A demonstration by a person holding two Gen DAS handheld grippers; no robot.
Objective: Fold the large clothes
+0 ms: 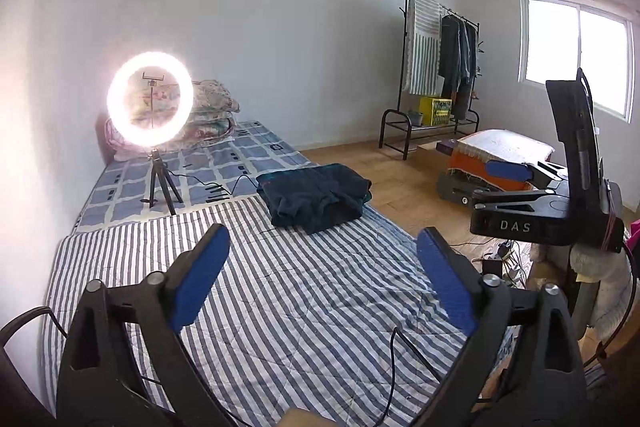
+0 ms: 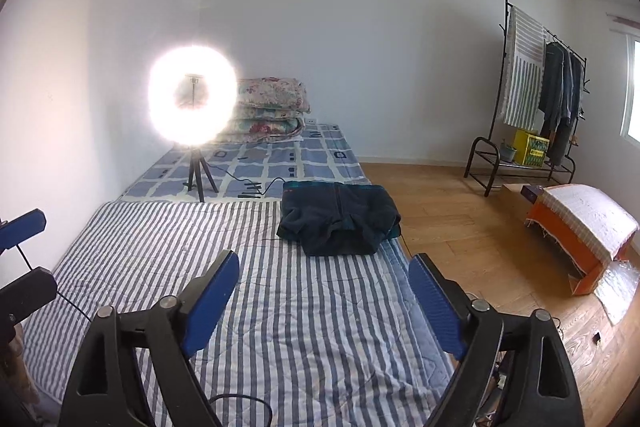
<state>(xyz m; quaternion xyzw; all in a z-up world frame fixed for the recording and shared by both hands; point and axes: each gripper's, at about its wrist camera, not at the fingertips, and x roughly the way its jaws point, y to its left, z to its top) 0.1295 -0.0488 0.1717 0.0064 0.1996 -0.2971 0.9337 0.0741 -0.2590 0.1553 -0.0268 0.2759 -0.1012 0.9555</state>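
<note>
left wrist view: left gripper [image 1: 322, 255] spread wide, empty; right gripper [image 2: 324, 281] likewise, short of the folded garment [image 2: 340, 219].

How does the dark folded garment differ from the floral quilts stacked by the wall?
The dark folded garment is plain navy; the floral quilts are pale with a flower print. The garment is one low bundle, the quilts a taller stack of several layers. The garment lies at the far edge of the striped blanket, the quilts behind the ring light against the wall. Both are folded and on the bed.
</note>
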